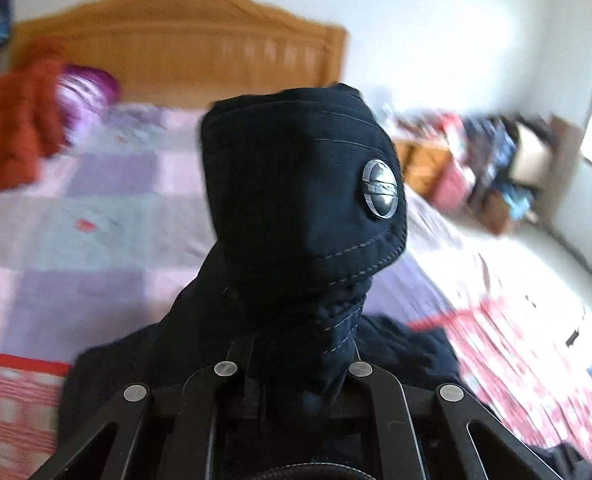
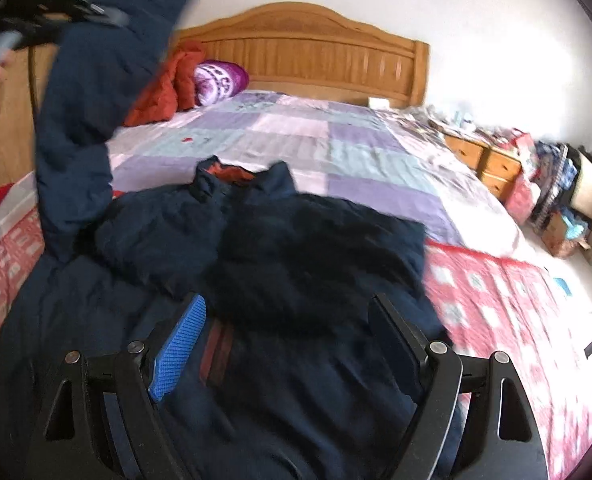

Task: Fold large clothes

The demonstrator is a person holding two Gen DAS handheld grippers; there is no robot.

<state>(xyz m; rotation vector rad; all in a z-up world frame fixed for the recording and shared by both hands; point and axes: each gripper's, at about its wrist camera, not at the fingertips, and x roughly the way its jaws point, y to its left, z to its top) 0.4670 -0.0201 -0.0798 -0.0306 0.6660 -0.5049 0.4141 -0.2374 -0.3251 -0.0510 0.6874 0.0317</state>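
Sleeve-folding is the step I judge to be in hand. My left claw [image 1: 296,364] is clamped tight on the cuff [image 1: 300,184] of the navy jacket [image 2: 255,280], right at the end of the sleeve [image 2: 83,120]; a round metal snap [image 1: 380,193] sits on the cuff tab that stands up in front of my left camera. From the right wrist view that sleeve hangs raised in the air at the left, stretched from the lifted claw down to the jacket's shoulder.

The jacket's body lies spread on the bed [image 2: 296,140], near its foot end, collar [image 2: 239,180] toward the wooden headboard [image 2: 316,56], across the border between the lilac patchwork sheet and a red patterned blanket [image 2: 496,300]. Its other side looks already bunched inward over the chest, though blur makes the exact fold hard to read.

My right claw [image 2: 283,344] stands wide with nothing between its pads, hovering above the lower front of the jacket.

Next, as I judge it, the raised sleeve needs carrying across the chest and laying flat, without dragging the body out of line. The empty right claw could pin the shoulder or hem while I do it. An orange-red coat [image 2: 163,88] and a purple pillow [image 2: 219,80] by the headboard are well apart.
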